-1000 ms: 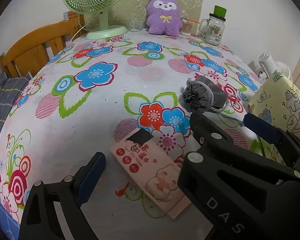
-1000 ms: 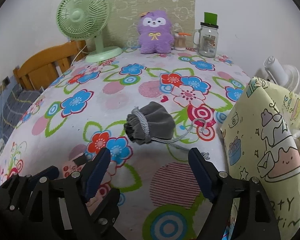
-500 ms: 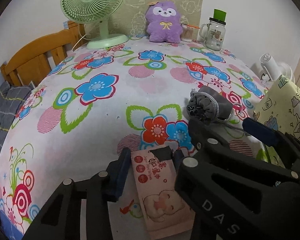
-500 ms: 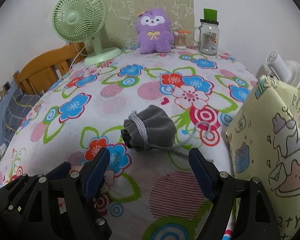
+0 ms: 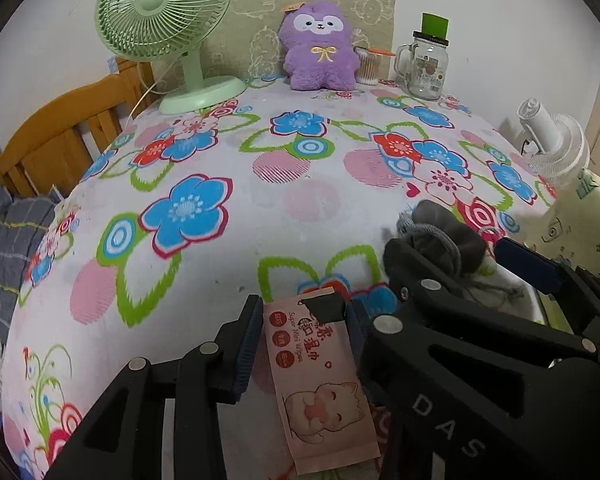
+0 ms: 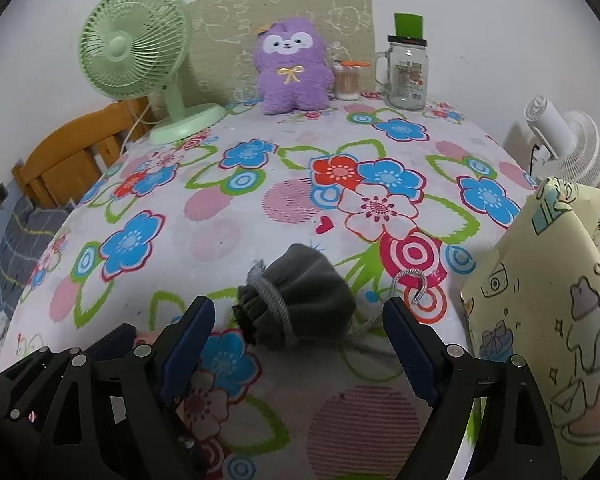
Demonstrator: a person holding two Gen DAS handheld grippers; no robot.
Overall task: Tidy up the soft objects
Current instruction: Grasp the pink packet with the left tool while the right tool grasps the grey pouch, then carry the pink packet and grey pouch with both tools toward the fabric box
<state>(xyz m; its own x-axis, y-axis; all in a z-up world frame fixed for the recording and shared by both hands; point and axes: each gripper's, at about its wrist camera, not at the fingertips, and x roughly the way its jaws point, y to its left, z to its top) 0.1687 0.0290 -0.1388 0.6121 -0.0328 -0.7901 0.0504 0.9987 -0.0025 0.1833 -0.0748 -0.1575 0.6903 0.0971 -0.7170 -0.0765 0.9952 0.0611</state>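
We hold the left gripper point(image 5: 304, 320) clamped on a pink pack of wet wipes point(image 5: 320, 376), its blue pads pressing the pack's two long sides near the upper end; the rest of the pack runs down toward the camera over the flowered tablecloth point(image 5: 204, 216). Our right gripper point(image 6: 296, 328) has its jaws opening wide, and the grey drawstring pouch point(image 6: 300, 300) lies on the cloth between and just ahead of the fingertips, untouched by either pad. The pouch's gathered mouth faces the left finger, and its grey cord point(image 6: 416, 284) loops off to the right, toward the other finger. In the left view the right gripper's black body crosses in front and hides part of the pouch. A yellow cartoon-print bag point(image 6: 548, 304) stands just right of the pouch. At the far edge of the table stand a green desk fan point(image 6: 136, 52), a purple plush toy point(image 6: 290, 68), a cotton-swab jar point(image 6: 348, 80) and a glass mug jar point(image 6: 406, 76). A white fan point(image 6: 568, 148) sits off the right edge.
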